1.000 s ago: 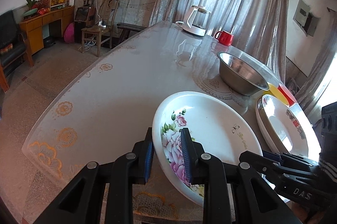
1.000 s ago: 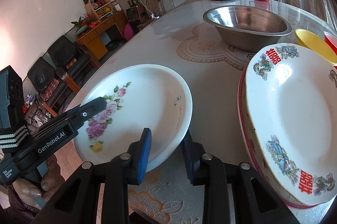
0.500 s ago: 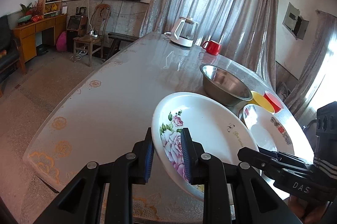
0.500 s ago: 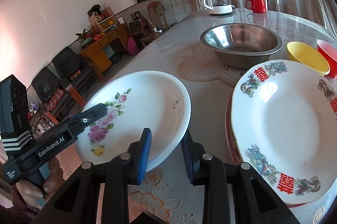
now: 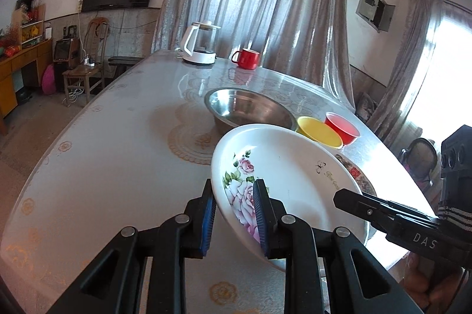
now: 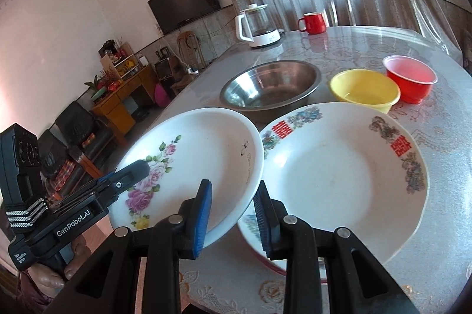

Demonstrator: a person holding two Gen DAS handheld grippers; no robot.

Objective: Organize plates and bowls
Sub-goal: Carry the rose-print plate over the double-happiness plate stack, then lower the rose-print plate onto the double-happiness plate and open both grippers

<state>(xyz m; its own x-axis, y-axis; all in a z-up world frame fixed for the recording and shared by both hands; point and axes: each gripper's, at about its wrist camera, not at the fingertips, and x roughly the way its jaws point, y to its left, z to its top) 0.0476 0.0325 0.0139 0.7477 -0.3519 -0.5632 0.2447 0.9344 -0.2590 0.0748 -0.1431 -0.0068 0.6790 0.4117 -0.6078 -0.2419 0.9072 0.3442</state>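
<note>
A white plate with pink roses (image 5: 289, 175) hangs tilted above the table, held by both grippers at opposite rims. My left gripper (image 5: 234, 196) is shut on its near-left rim, over the rose print. My right gripper (image 6: 233, 193) is shut on the rim at the other side of the same rose plate (image 6: 200, 148). Right beside it lies a stack of plates with red characters (image 6: 339, 172), whose left edge the held plate overlaps. Behind stand a steel bowl (image 6: 271, 83), a yellow bowl (image 6: 364, 89) and a red bowl (image 6: 410, 78).
A white kettle (image 5: 200, 44) and a red mug (image 5: 247, 58) stand at the far end of the oval table (image 5: 118, 142). The table's left half is bare lace cloth under glass. Chairs, a cabinet and a sofa stand on the floor to the left.
Both grippers have lifted the rose plate and carried it toward the stacked plates; its rim now overlaps the stack. Both grips are unchanged.
</note>
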